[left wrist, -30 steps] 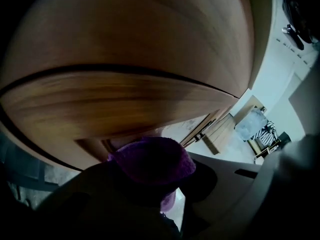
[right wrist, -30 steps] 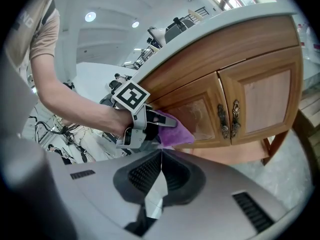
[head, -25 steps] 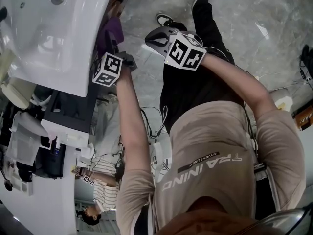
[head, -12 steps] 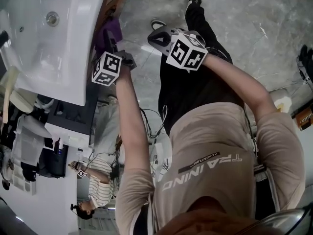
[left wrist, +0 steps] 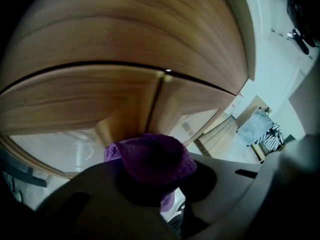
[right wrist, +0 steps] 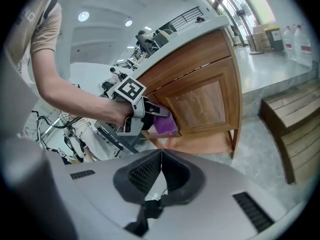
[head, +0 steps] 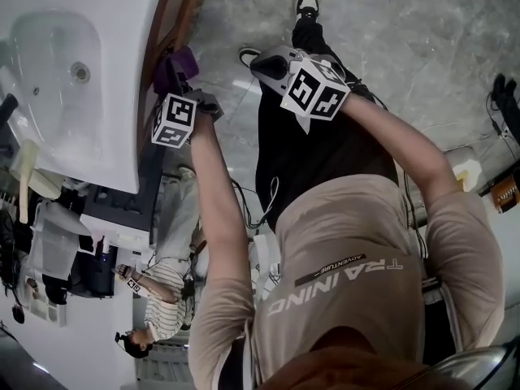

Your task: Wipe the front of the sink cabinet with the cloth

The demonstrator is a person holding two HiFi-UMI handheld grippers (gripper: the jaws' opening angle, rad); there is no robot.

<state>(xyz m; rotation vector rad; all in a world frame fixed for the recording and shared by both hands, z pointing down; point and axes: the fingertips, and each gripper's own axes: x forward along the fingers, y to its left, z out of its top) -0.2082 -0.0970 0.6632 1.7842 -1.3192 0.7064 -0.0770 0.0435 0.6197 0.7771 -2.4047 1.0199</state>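
- The left gripper is clamped on the purple cloth, low centre of its view, seemingly touching the wooden sink cabinet front.
- The right gripper has its jaws pressed together, empty.
- The cloth looks soft and light; it is best gripped mid-bunch.

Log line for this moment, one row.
left claw: shut on purple cloth | cloth: at cabinet front, contact unclear | right claw: shut, empty, away from cabinet
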